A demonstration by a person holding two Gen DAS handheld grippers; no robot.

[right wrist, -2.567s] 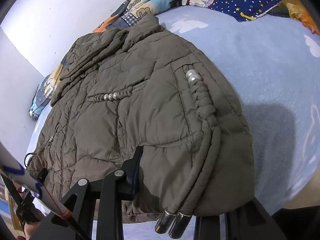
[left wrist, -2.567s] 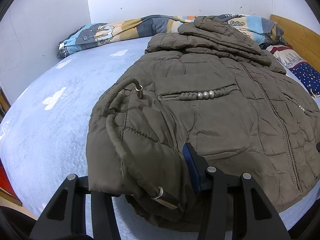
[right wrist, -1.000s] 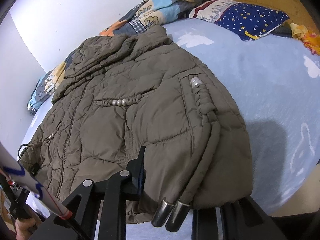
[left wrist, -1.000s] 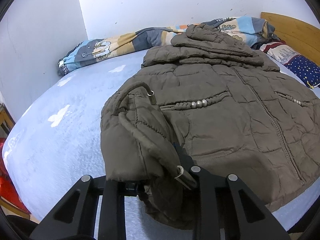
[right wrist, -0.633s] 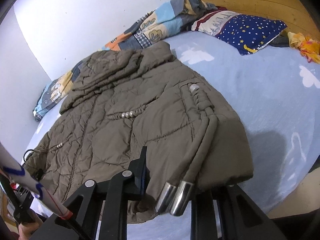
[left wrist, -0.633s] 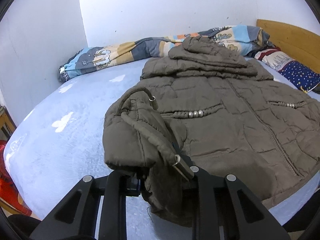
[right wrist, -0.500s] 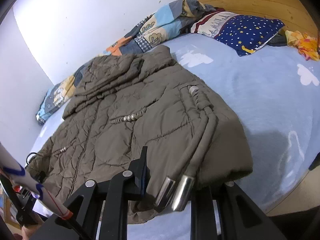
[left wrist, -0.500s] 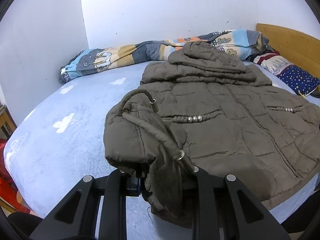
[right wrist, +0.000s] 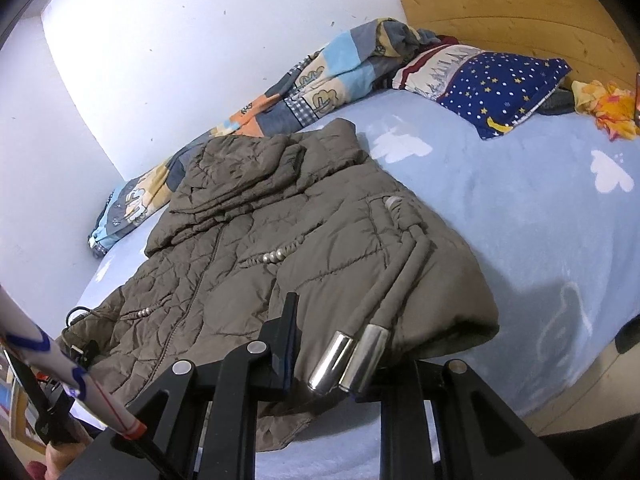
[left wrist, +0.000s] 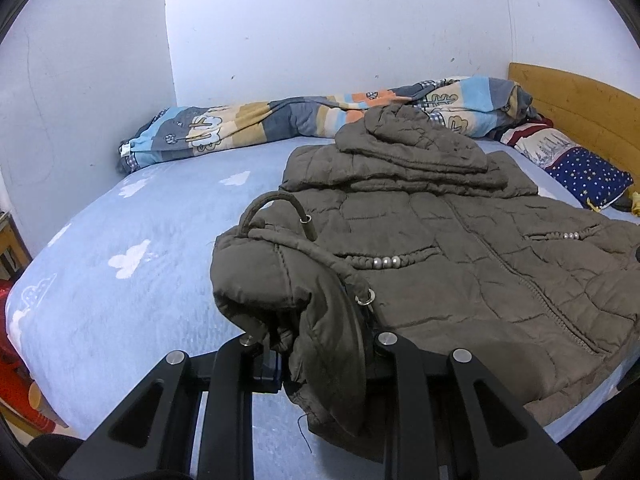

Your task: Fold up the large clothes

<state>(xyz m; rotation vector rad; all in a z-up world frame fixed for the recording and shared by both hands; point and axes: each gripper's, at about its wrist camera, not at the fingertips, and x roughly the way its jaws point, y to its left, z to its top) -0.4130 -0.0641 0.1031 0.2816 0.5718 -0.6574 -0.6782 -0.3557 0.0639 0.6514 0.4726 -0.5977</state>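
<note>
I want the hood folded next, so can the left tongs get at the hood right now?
Probably not: the left tongs are shut on the jacket's hem, and the hood lies at the far end across the jacket.

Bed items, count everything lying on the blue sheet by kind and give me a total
Jackets: 1, brown jacket
Blankets: 1, patchwork blanket
Pillows: 1, starry pillow
Crumpled cloths: 1, yellow cloth
Total: 4

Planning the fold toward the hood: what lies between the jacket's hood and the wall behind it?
A rolled patchwork blanket lies along the wall, right behind the jacket hood; left wrist view shows it.
</note>
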